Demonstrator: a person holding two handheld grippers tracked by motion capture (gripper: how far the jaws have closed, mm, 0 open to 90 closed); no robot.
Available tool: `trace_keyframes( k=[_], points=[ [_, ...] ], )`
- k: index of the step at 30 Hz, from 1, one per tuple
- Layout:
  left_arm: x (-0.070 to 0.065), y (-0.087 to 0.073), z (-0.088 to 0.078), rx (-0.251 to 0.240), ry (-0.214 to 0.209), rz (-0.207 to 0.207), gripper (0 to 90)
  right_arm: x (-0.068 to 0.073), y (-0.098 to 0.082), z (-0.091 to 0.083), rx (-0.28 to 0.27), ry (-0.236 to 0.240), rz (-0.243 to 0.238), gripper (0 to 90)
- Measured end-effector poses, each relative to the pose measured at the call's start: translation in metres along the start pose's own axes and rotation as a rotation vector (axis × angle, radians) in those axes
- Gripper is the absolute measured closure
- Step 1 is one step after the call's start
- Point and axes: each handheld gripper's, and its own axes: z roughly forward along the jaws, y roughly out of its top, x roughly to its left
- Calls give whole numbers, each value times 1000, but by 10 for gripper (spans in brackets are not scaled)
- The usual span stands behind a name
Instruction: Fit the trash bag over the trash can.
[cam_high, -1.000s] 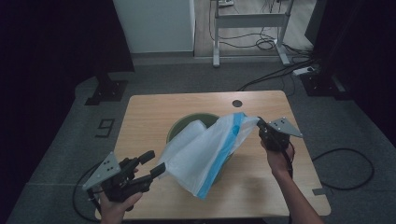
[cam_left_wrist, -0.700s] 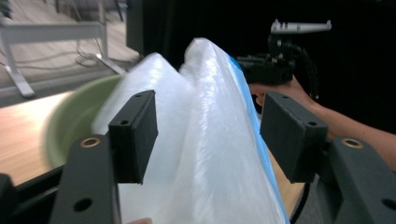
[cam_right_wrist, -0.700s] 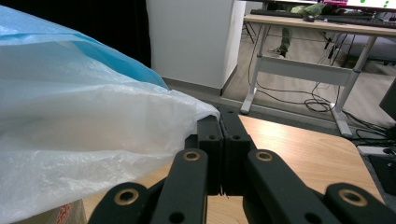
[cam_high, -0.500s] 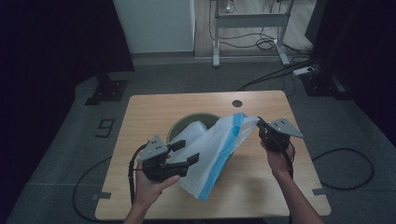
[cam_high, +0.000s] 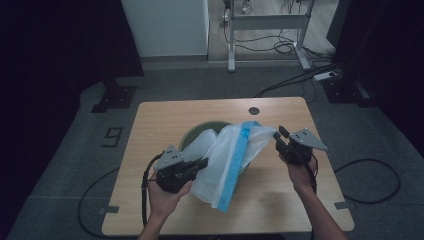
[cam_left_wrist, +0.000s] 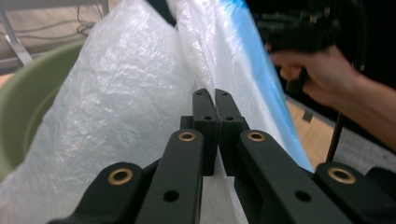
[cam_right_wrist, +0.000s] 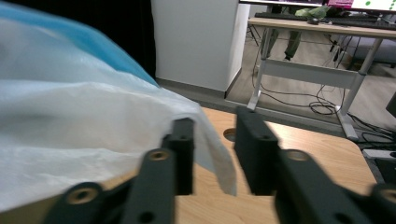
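Objects on the wooden table (cam_high: 165, 120) number two: one white plastic bag (cam_high: 225, 160) with a blue band, and one pale green bowl (cam_high: 192, 137) beneath it. Grippers number two as well, each in one of the person's hands.

The bag is draped over the bowl near the middle of the table, stretched between the two grippers, its lower end reaching down onto the tabletop toward the person. In the left gripper view the bag (cam_left_wrist: 135, 93) rises as a crinkled white sheet with the blue band along its right side, and the bowl (cam_left_wrist: 28, 93) shows as a green curve at the left edge.

The left gripper (cam_high: 199, 165) sits at the bag's left side; its jaws have just been closing and now stand pressed together on a fold of the plastic, which the left gripper view (cam_left_wrist: 215, 100) shows pinched between them. The right gripper (cam_high: 278, 137) is at the bag's upper right corner; its jaws have just been opening and now stand apart, with the corner of the bag (cam_right_wrist: 210, 154) hanging loose in the gap in the right gripper view (cam_right_wrist: 215, 149), no pad pressing on it.

Most of the bowl is hidden under the bag, so its contents cannot be made out. The right gripper view is blurred near the jaws. Both forearms are cut off at the bottom edge of the high view.
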Motion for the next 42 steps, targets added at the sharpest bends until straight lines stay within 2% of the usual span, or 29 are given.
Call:
trace_keyframes(
  k=[1, 2, 4, 5, 6, 7, 8, 9, 10, 11, 14, 16, 20, 28, 30, 35, 36, 42],
  points=[
    [0, 0, 0, 0, 0, 0, 898, 0, 0, 0, 0, 0, 0, 634],
    [1, 1, -3, -25, 3, -7, 898, 2, -2, -7, -3, 15, -12, 563],
    [2, 1, -5, -35, 0, -14, 899, 4, -5, -17, -9, 34, -14, 485],
    [3, 1, -6, -42, -4, -21, 899, 4, -5, -17, -9, 34, -14, 485],
    [4, 1, -8, -50, -3, -30, 899, 6, -9, -28, -6, 67, -19, 431],
    [4, 1, -8, -50, -3, -30, 899, 6, -9, -28, -6, 67, -19, 431],
    [5, 0, -9, -59, -5, -43, 900, 7, -13, -39, 0, 111, -23, 395],
    [5, 0, -9, -59, -5, -43, 899, 7, -13, -39, 0, 111, -23, 395],
    [5, 0, -10, -63, -3, -47, 899, 8, -15, -45, 0, 135, -20, 381],
    [6, -1, -11, -73, -7, -59, 900, 11, -17, -56, 3, 185, -32, 370],
    [8, 0, -11, -85, -12, -73, 899, 17, -21, -71, -1, 247, -48, 357],
    [9, 0, -11, -89, -16, -79, 899, 19, -22, -75, -3, 259, -51, 355],
    [9, 1, -10, -92, -22, -81, 899, 34, -18, -87, -34, 329, -43, 356],
    [10, -1, -12, -110, -41, -95, 899, 56, 0, -85, -76, 385, -44, 372],
    [9, 0, -13, -115, -46, -94, 899, 65, 10, -79, -78, 412, -37, 378],
    [8, 1, -14, -121, -51, -93, 899, 76, 17, -69, -78, 431, -30, 390],
    [8, 1, -15, -125, -55, -92, 899, 81, 19, -62, -65, 441, -19, 394],
    [9, 1, -18, -138, -67, -98, 899, 93, 21, -50, -51, 456, -7, 399]
  ],
)
